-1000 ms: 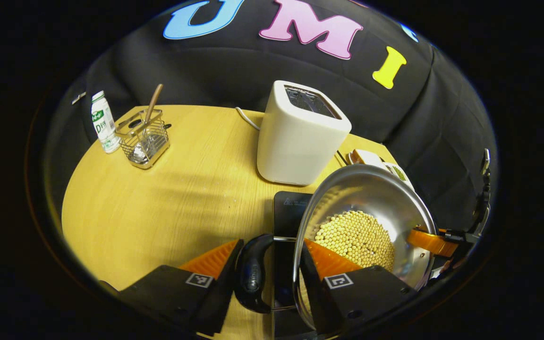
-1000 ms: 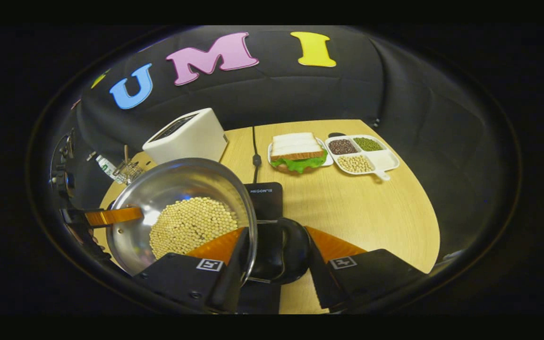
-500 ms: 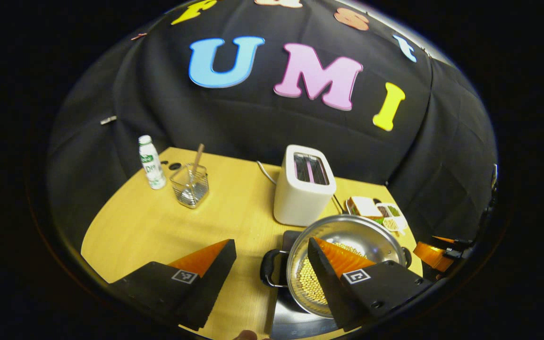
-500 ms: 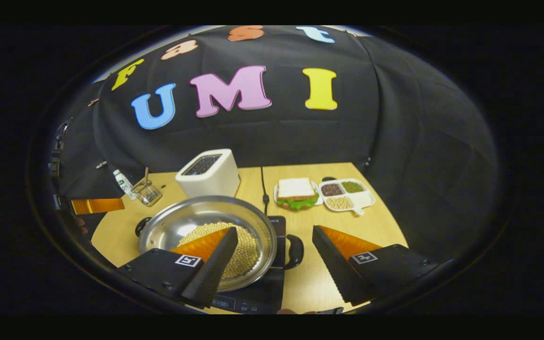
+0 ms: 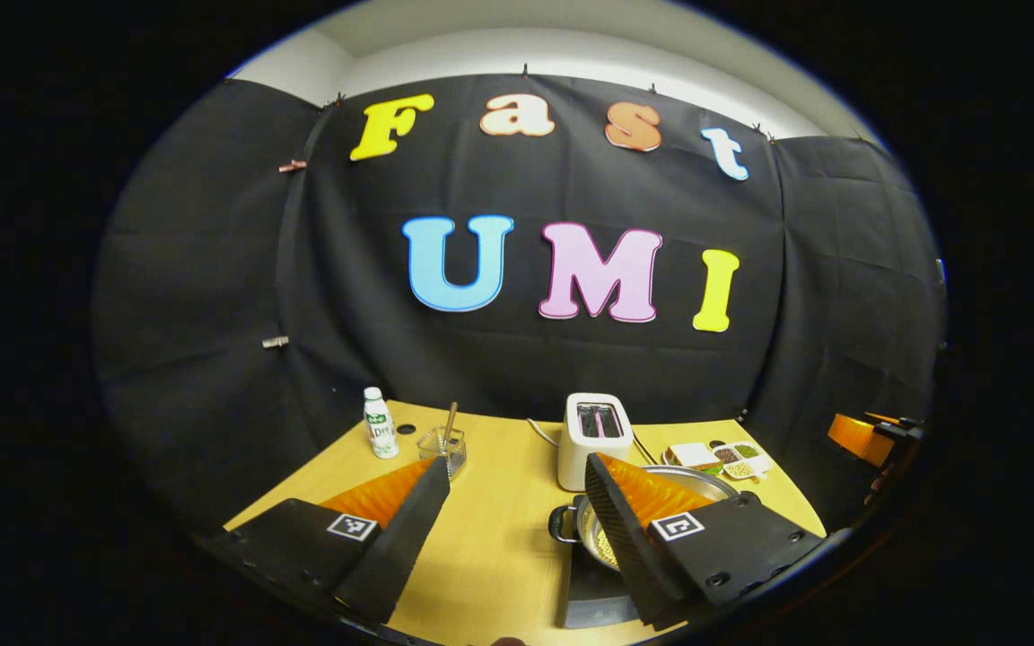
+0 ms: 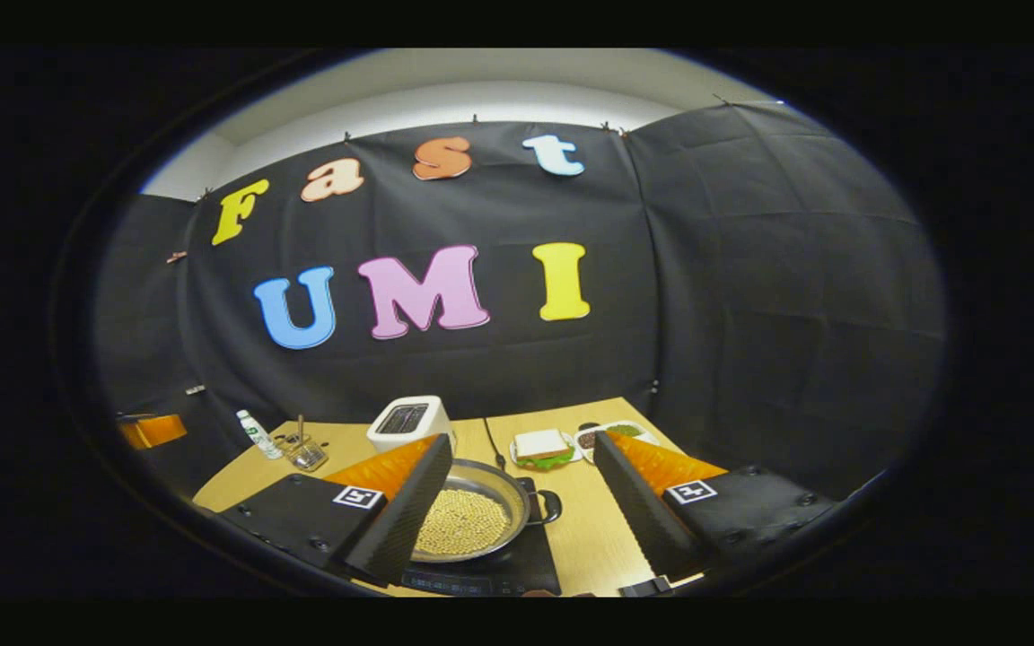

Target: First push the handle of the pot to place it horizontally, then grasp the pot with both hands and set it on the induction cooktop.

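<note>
The steel pot (image 6: 472, 520), holding yellow beans, sits on the black induction cooktop (image 6: 521, 567) near the table's front edge. One black side handle (image 6: 546, 507) points right in the right gripper view. In the left gripper view the pot's rim (image 5: 692, 475) and its other handle (image 5: 562, 523) peek out beside my finger, above the cooktop (image 5: 591, 594). My left gripper (image 5: 515, 462) hangs open, well back from the pot and holding nothing. My right gripper (image 6: 523, 440) is likewise open, high above the pot, with nothing between its fingers.
Behind the pot stands a white toaster (image 5: 596, 438) with its cord. A small bottle (image 5: 379, 435) and a wire utensil holder (image 5: 442, 449) stand at the back left. A sandwich plate (image 6: 542, 447) and a divided tray of beans (image 6: 611, 435) lie at the back right.
A second ago each gripper was shut on a pot handle, with the pot tilted above the cooktop. Both have let go, opened and pulled up and back; the pot rests level on the cooktop.
</note>
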Available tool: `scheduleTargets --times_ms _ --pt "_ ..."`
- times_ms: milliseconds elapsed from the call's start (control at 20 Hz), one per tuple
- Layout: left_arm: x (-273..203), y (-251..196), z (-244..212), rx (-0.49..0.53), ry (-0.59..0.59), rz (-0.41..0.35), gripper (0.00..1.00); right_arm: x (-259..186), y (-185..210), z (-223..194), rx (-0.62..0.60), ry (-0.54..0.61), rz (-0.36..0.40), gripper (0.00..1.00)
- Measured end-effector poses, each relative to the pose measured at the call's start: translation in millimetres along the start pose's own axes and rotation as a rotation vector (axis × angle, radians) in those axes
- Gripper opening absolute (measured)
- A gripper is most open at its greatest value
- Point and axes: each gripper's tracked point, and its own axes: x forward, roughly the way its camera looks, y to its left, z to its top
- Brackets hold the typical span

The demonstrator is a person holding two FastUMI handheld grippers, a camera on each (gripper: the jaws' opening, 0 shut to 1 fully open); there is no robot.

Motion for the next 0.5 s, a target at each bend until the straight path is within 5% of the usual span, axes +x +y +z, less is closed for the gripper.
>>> scheduleTargets --times_ms 500 --pt "-114 10 -6 -0.016 -0.089 -0.027 0.95 -99 -4 -12 -0.064 -0.061 -0.027 0.98"
